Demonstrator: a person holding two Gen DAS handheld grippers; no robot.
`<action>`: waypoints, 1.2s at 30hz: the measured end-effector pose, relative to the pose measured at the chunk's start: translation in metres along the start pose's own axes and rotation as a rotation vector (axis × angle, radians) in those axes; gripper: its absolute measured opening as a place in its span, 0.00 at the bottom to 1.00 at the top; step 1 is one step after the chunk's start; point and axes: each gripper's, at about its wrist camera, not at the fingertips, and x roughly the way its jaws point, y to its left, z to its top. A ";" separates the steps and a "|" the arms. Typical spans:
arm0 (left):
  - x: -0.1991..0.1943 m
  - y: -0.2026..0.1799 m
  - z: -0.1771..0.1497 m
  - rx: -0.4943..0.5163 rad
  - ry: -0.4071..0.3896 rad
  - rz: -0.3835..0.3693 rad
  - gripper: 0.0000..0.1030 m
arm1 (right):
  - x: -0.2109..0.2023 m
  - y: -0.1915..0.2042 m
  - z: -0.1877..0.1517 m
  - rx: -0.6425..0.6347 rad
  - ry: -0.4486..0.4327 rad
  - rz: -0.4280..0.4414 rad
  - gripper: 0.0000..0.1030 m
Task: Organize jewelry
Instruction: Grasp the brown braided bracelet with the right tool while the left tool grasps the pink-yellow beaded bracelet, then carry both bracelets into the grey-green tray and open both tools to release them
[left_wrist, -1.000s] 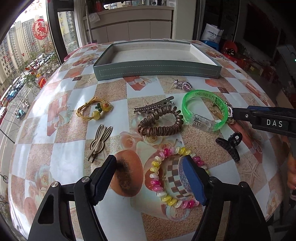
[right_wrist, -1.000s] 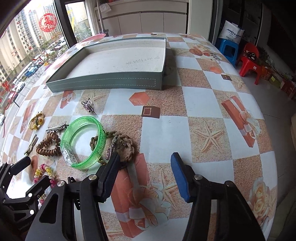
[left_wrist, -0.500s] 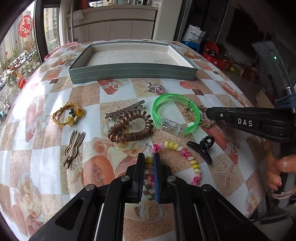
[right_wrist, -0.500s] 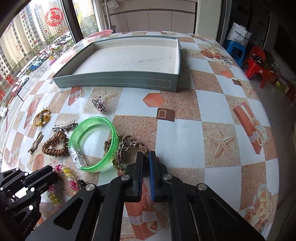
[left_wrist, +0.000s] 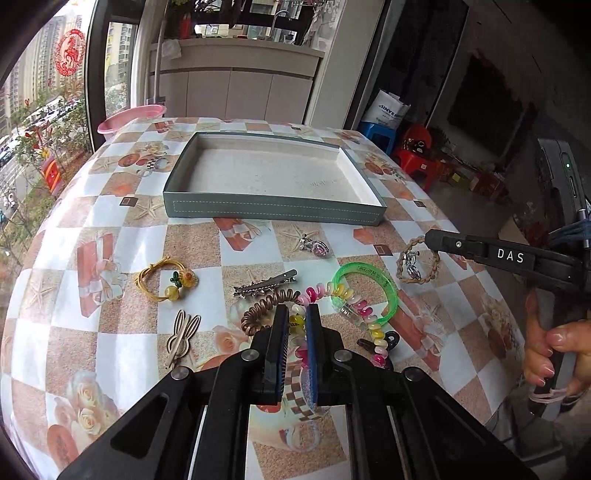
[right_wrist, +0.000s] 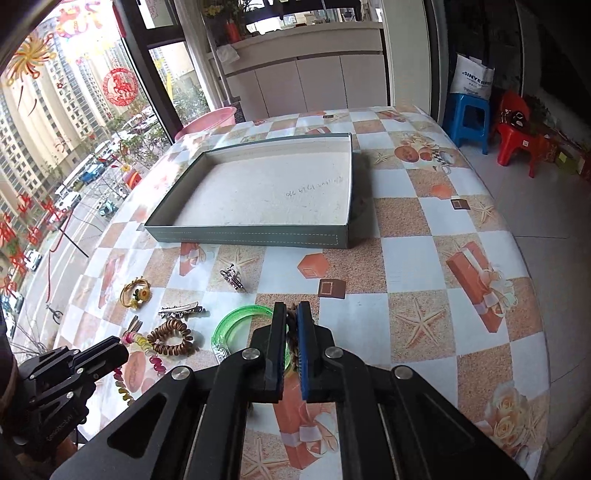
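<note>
My left gripper (left_wrist: 297, 314) is shut on a pastel coil bracelet (left_wrist: 354, 299) and holds it above the table; it also shows in the right wrist view (right_wrist: 147, 350). My right gripper (right_wrist: 291, 314) is shut on a braided rope bracelet (right_wrist: 292, 336), which hangs lifted in the left wrist view (left_wrist: 417, 260). An empty grey-green tray (left_wrist: 273, 208) sits at the table's far side, also in the right wrist view (right_wrist: 251, 236). A green bangle (left_wrist: 384, 291), brown coil tie (left_wrist: 262, 310), silver clip (left_wrist: 264, 284) and yellow tie (left_wrist: 164, 282) lie on the table.
A crystal brooch (left_wrist: 314, 245), a wooden hair clip (left_wrist: 181, 338) and a black claw clip (left_wrist: 388, 339) also lie on the patterned tablecloth. A pink basin (left_wrist: 129, 118) stands at the far left edge. Red and blue stools (right_wrist: 517, 136) stand beyond the table's right side.
Both grippers closed from open a second ago, then rose and pulled back, lifting the coil bracelet and the rope bracelet off the table.
</note>
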 end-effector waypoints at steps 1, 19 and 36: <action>-0.002 0.001 0.004 -0.004 -0.010 -0.003 0.21 | -0.003 0.001 0.003 0.002 -0.008 0.009 0.06; 0.002 0.018 0.029 -0.033 -0.031 0.022 0.21 | 0.019 -0.028 0.010 0.103 0.070 0.045 0.06; 0.021 0.033 0.140 -0.013 -0.100 0.039 0.21 | 0.015 0.001 0.114 0.051 -0.028 0.140 0.06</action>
